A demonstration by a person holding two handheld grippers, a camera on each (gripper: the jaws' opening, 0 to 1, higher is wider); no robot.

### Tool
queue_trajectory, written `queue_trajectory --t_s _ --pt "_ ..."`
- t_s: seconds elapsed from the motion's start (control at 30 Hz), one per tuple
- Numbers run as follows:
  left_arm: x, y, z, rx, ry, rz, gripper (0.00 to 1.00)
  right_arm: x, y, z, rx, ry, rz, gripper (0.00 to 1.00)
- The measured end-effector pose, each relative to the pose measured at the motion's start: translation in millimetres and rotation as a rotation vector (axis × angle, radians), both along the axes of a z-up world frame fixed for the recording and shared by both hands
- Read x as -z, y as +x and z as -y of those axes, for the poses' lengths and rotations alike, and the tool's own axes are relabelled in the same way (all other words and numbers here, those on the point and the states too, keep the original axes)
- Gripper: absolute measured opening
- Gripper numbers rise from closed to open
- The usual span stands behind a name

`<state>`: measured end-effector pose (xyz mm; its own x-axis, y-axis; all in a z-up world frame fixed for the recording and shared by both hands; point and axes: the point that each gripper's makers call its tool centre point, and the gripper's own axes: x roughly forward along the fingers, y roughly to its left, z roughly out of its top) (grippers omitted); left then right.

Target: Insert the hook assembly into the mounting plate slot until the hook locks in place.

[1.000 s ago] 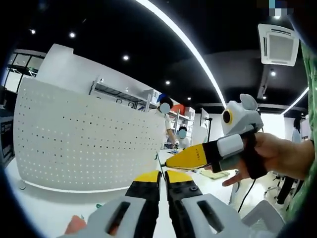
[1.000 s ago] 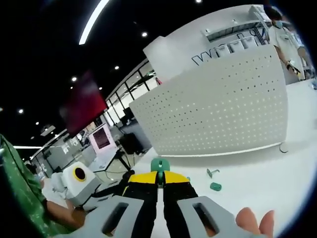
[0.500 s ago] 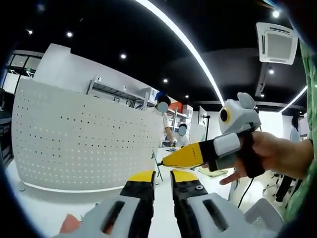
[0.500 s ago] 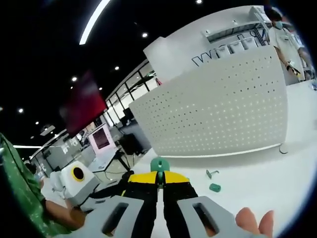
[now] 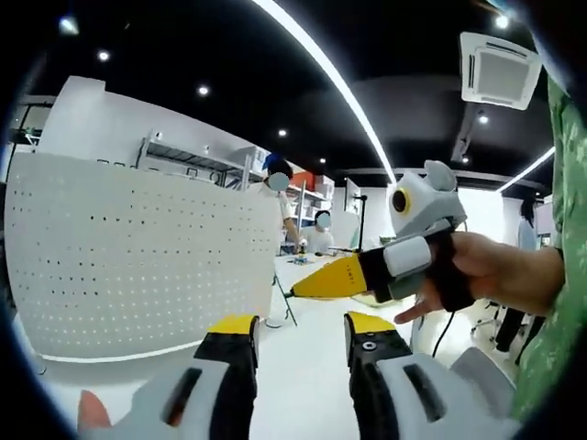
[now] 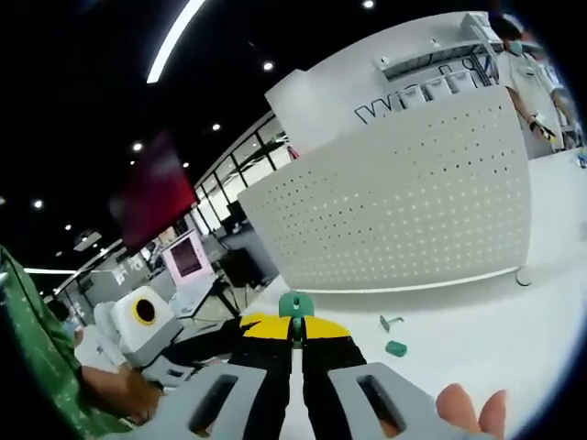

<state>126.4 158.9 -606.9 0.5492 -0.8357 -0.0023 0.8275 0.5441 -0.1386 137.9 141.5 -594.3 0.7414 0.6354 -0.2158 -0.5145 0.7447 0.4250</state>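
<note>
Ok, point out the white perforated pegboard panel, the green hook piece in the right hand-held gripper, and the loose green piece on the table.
White perforated pegboard panel [image 6: 404,197], right gripper view, middle of its face.
Green hook piece [image 6: 295,306], right gripper view, its rounded top.
Loose green piece [image 6: 396,348], right gripper view, its centre.

Open-plan lab: shelving racks [image 5: 197,165], strip lighting [image 5: 330,78], white worktable [image 6: 477,330].

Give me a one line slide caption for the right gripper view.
Right claw shut on a green hook piece, facing the white pegboard, with two small green parts on the table.
</note>
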Motion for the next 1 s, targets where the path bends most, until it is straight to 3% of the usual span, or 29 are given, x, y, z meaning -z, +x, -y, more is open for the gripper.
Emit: queue_trajectory --t_s 0.17,0.6,1.0 --pt "7.4 -1.4 -4.4 0.034 0.066 -0.023 0.42 2.1 0.8 -0.5 -0.002 -0.002 -0.002 0.01" --pt "2.4 -4.9 -17.4 0.098 0.156 -0.076 0.61 10.8 4.6 1.5 0.004 -0.041 0.008 0.01" --pt "5.1 -5.3 -24.8 0.097 0.229 -0.12 0.72 13.3 14.8 6.2 0.052 -0.173 0.088 0.01"
